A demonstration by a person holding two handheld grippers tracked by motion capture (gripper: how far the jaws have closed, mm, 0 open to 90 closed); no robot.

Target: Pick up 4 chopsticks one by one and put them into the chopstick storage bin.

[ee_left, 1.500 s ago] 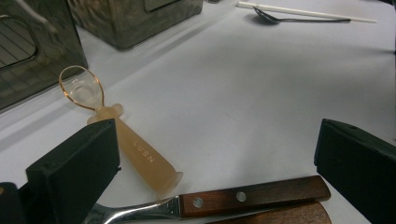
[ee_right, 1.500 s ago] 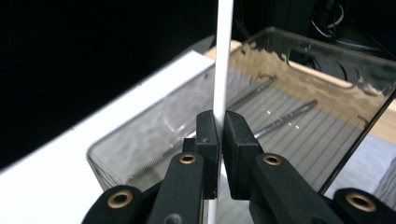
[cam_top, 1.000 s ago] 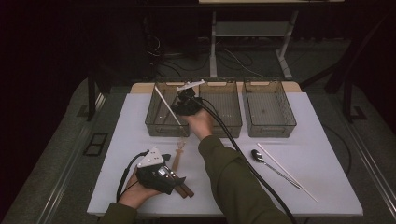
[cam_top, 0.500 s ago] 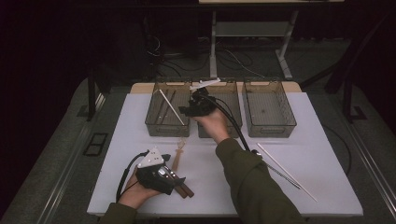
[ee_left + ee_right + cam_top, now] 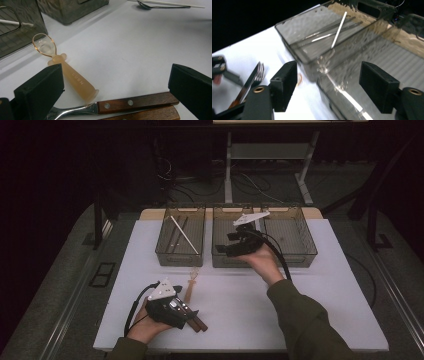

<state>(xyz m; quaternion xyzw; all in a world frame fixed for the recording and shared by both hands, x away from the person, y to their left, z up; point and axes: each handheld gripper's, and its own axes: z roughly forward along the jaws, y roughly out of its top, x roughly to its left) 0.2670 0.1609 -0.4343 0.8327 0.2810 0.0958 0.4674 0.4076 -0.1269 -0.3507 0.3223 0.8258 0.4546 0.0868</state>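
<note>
My left gripper point(image 5: 192, 316) point(image 5: 115, 72) rests low at the table's front left, jaws open. Between them, untouched by the pads, lie an amber see-through spoon point(image 5: 191, 280) point(image 5: 72, 77) and a wooden-handled fork point(image 5: 135, 102) point(image 5: 198, 324), with a second wooden handle point(image 5: 150, 115) beside it. My right gripper point(image 5: 231, 245) point(image 5: 328, 77) hovers over the middle bin point(image 5: 222, 261) point(image 5: 387, 60); its jaws have just been opening and nothing is between them. A white chopstick point(image 5: 182, 234) point(image 5: 339, 28) lies slanted in the left bin point(image 5: 179, 255) on dark sticks.
A third bin point(image 5: 300, 235) stands at the back right. A dark spoon point(image 5: 162, 6) and another white chopstick point(image 5: 170, 2) lie on the white table point(image 5: 250, 310) to the right. The fork point(image 5: 253, 77) also appears low in the right gripper view.
My right gripper has moved right from above the left bin to above the middle bin, and its jaws have widened. The white chopstick stays in the left bin. The left gripper has not moved.
</note>
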